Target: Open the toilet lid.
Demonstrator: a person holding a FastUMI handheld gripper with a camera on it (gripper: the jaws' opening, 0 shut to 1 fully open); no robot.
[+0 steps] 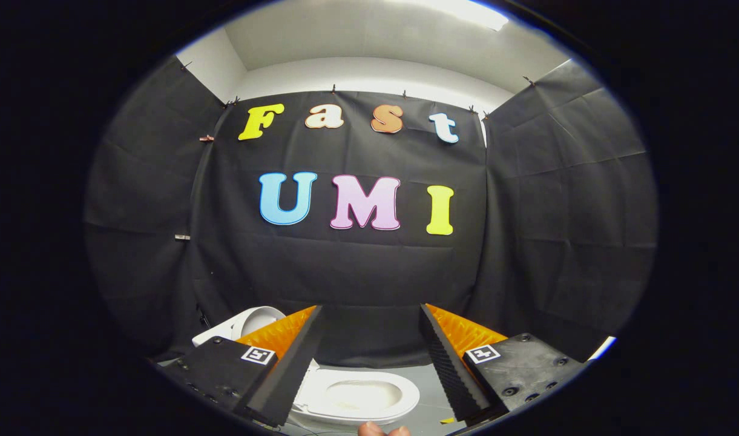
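Note:
A white toilet [357,396] sits low on the floor, seen between and below my two fingers. Its seat ring and the bowl opening are uncovered. A white rounded lid [257,321] stands raised at the toilet's far left end, partly hidden behind my left finger. My gripper [370,309] is open, well above the toilet, with a wide gap and nothing between the fingers. It points at the black back wall rather than down at the bowl.
Black cloth walls [357,272] close the booth behind and on both sides of the toilet. Grey floor [426,387] surrounds the bowl. A person's fingertips [381,430] show just below the toilet's near rim.

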